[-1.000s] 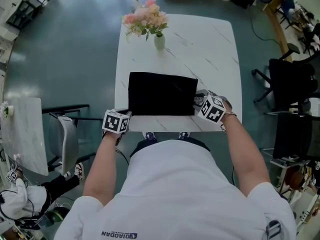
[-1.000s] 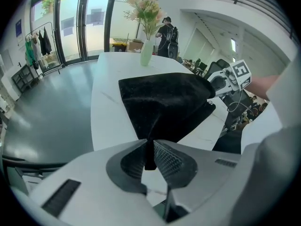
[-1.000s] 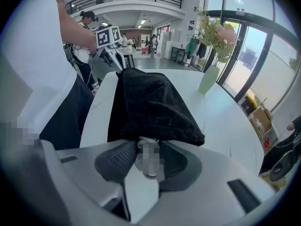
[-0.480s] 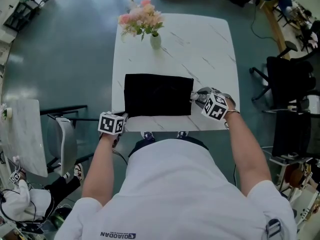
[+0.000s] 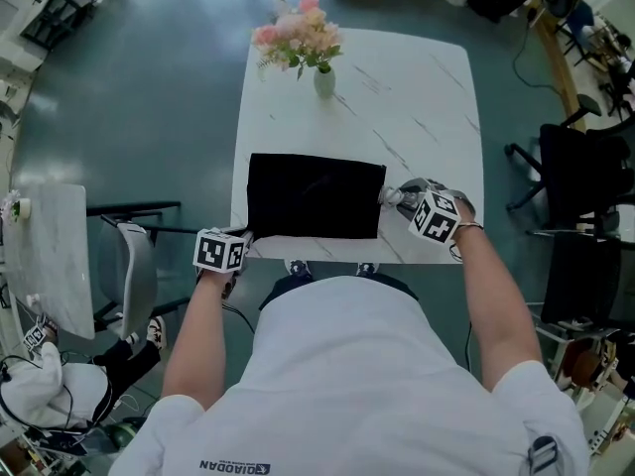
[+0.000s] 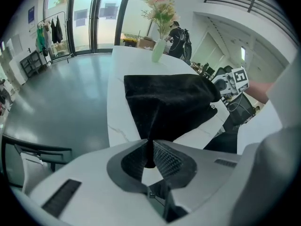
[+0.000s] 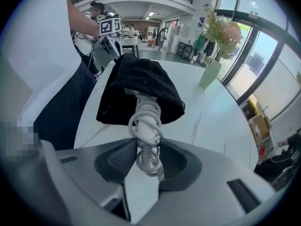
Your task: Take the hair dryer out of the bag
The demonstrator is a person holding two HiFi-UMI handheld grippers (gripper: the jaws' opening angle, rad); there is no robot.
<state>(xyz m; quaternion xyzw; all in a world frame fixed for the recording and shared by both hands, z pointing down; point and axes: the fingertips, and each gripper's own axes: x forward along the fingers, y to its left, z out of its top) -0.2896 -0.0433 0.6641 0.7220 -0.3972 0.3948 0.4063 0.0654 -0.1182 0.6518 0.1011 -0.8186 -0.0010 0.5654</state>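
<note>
A black cloth bag (image 5: 315,196) lies flat near the front edge of the white table (image 5: 397,107). My left gripper (image 5: 241,238) is shut on the bag's near left corner; in the left gripper view the black cloth (image 6: 169,98) runs down between the pads (image 6: 164,157). At the bag's right end, my right gripper (image 5: 394,199) is shut on the white hair dryer (image 7: 146,121), on its handle wound with white cord. The handle sticks out of the bag's mouth (image 7: 138,88). The dryer's head stays hidden inside the bag.
A pale green vase of pink flowers (image 5: 323,79) stands at the table's far left. A grey chair (image 5: 134,276) sits to the left of the table and black office chairs (image 5: 580,167) to the right. My body is close against the front edge.
My left gripper has shifted a little to the left, drawing the bag's corner with it. The right gripper keeps its hold on the corded handle and has barely moved.
</note>
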